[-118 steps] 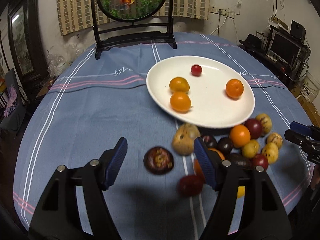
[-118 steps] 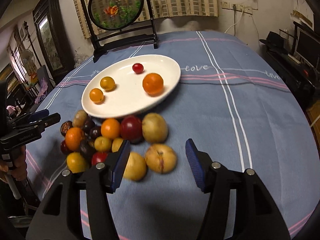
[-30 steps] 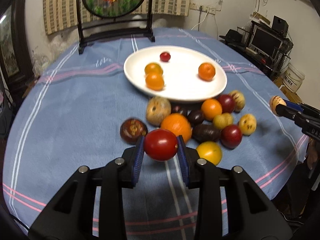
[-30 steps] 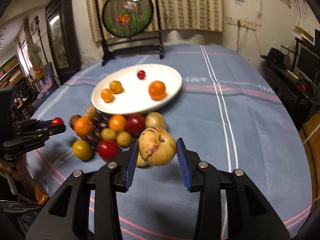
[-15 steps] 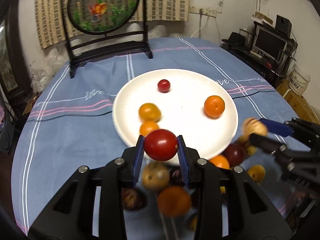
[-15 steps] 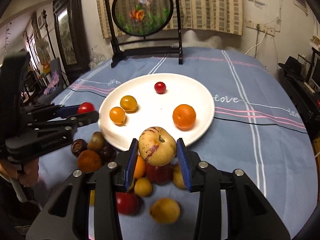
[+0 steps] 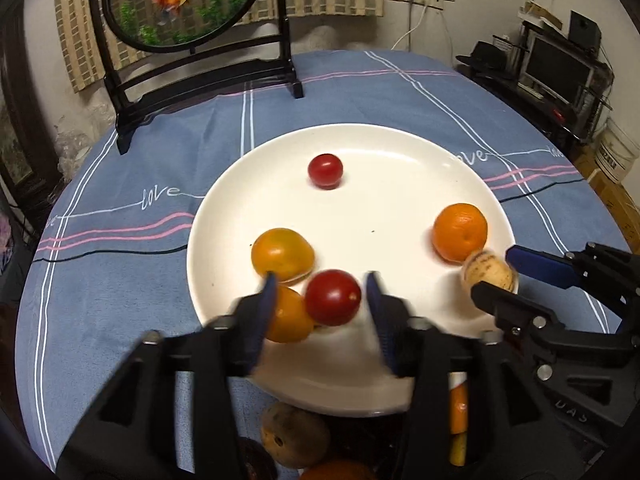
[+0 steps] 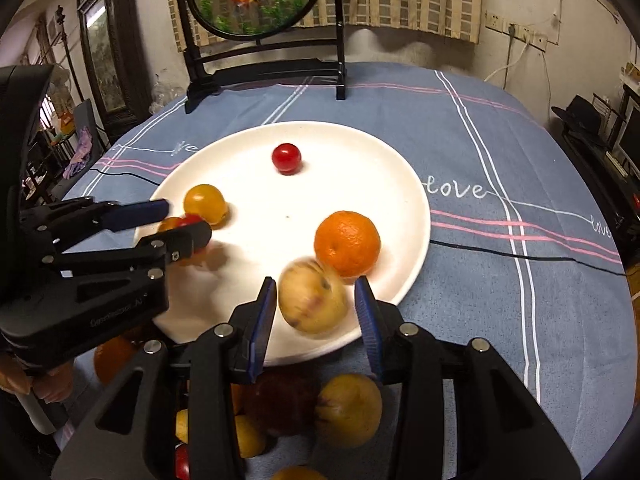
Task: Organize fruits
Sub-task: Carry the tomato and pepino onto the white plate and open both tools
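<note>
On the white plate [image 7: 400,148] four fruits already lie, while both grippers' jaws are opening, freeing a red tomato [image 7: 333,297] and a speckled melon [image 8: 313,298]; others wait below its rim.

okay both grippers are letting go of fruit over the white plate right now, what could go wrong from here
Both grippers' jaws are opening over the white plate.

1. The left gripper frees a red tomato beside two yellow-orange fruits; it may knock them.
2. The right gripper's pale speckled fruit drops near the rim beside the orange and could roll off.
</note>
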Available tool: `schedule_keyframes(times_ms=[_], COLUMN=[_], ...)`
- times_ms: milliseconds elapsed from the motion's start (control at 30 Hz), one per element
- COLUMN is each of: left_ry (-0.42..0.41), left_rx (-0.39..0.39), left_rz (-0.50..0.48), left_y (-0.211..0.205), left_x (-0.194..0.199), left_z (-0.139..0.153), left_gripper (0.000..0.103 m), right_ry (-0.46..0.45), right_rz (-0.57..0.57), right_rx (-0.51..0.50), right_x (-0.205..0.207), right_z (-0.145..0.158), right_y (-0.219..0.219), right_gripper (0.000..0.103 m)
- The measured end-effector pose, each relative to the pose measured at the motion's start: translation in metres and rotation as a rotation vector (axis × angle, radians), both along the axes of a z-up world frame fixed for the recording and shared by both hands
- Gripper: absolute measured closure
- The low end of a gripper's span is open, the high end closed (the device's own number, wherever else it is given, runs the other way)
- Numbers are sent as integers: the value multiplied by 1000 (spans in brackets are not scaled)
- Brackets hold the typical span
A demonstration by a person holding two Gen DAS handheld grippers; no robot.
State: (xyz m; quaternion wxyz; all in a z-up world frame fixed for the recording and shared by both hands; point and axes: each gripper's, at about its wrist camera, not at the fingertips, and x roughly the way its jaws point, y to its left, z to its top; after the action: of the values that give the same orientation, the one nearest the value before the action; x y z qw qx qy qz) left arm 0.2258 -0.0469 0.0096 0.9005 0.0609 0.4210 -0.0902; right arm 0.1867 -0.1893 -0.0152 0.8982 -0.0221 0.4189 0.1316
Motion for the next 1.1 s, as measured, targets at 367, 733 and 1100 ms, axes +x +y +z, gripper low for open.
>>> schedule_keyframes(times_ms=[367, 733, 1100], left_ry=[-56, -15, 29], left_rx=[-27, -108, -99], left_rz=[74, 140, 128], left_y=[28, 64, 71], left_x=[-29, -88, -138], left_z=[20, 16, -5], left_gripper=[30, 20, 12], right_ry=[-67, -44, -7], right_rz=[-42, -92, -31], right_rx=[69, 77, 20], right_x=[-39, -94, -138], right_z=[18, 7, -11], right_y=[-30, -55, -41], right_gripper=[47, 45, 45])
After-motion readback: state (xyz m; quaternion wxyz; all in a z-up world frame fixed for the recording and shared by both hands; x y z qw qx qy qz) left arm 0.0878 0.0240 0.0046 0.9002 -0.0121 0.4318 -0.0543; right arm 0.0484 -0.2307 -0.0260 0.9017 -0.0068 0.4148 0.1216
